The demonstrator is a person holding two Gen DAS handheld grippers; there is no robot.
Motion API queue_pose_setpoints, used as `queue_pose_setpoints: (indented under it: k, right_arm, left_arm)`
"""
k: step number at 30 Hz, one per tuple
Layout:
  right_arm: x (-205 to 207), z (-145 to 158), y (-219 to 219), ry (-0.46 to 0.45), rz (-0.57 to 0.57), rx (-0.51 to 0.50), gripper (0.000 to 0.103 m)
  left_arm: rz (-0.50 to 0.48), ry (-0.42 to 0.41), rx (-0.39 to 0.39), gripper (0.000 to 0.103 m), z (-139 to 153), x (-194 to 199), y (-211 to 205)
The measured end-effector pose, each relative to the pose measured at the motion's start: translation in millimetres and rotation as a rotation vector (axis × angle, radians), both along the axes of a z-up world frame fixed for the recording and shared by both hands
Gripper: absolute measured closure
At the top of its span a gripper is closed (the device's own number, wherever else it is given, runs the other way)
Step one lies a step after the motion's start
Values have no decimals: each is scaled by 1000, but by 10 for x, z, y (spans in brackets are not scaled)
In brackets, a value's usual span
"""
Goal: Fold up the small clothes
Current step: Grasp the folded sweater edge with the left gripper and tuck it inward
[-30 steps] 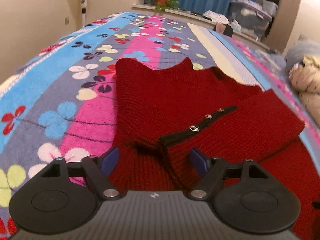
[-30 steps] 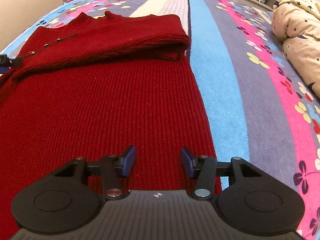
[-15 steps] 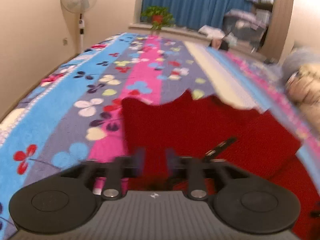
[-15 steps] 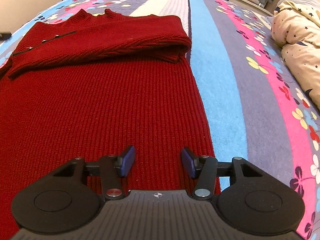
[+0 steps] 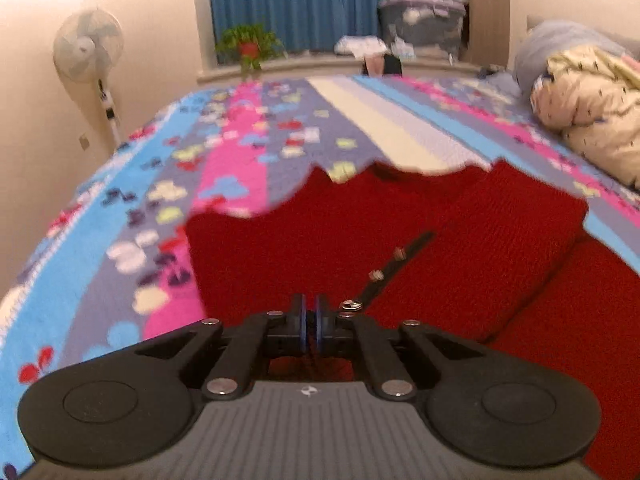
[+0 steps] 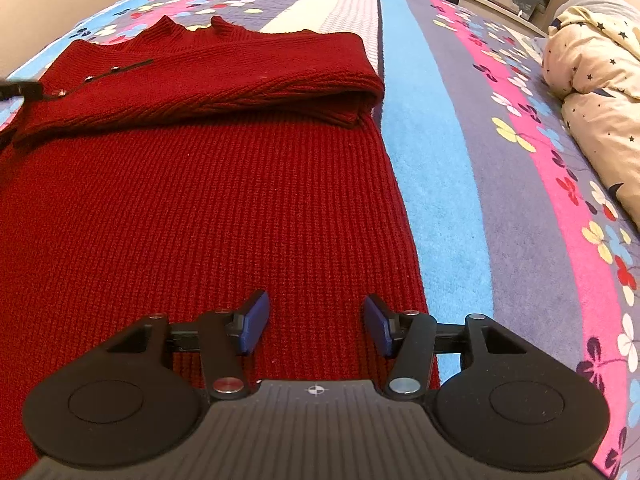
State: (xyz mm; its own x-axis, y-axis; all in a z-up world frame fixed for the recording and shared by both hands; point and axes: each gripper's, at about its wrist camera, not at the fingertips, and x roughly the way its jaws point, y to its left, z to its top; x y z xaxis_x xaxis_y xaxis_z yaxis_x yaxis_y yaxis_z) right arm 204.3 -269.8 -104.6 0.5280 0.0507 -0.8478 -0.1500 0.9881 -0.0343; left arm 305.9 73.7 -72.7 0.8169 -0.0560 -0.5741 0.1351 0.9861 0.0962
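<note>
the red sweater (image 6: 208,200) lies flat on the floral bedspread (image 6: 500,160) with 1 sleeve folded across its chest, so the left gripper (image 5: 310,320) is pinched tight at the cuff, seemingly on knit, while the right gripper (image 6: 316,326) hangs wide over the hem, likely to steady it.

Open bedspread (image 6: 436,184) right of my red sweater (image 6: 200,208) gives free passage; the cream star-print duvet (image 6: 596,76) is bunched at the far right edge and blocks that side. The folded sleeve (image 6: 224,76) forms a raised ridge across the sweater's upper part. Left of the sweater the spread is bare out to the wall, where a standing fan (image 5: 89,52) is. Beyond the bed, a potted plant (image 5: 248,46) and storage bins (image 5: 422,14) crowd the sill.
</note>
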Motion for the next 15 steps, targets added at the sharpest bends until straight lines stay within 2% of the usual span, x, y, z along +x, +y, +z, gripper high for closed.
queue_pose_setpoints:
  k: [3,6,9,11,13,14,15]
  right_arm:
    - [4,1,-5,1,-1,2,47]
    - [-1,1,0,0,0,0,47]
    - [-2,0,5,0,0,-1,47]
    - [-1,0,5,-1,1,-2,47]
    - [-4,-1,11,-2,2,-4,47]
    - [-4,-1,11,-2,3,-5,47]
    - [-5,-2,14,-2,4,-6,47]
  left_arm:
    - [44,-75,-39,99,221,-12,111]
    - [102,-175,-15,99,389,-28,232]
    - [187,-228,2,99,423,29,406]
    - [260,-187,-3,98,315,161,593]
    - [293,-60,-40,97,169,305,753]
    - [330,-29,-47,97,131,325,793]
    - [349,-43,-42,97,144,308,799]
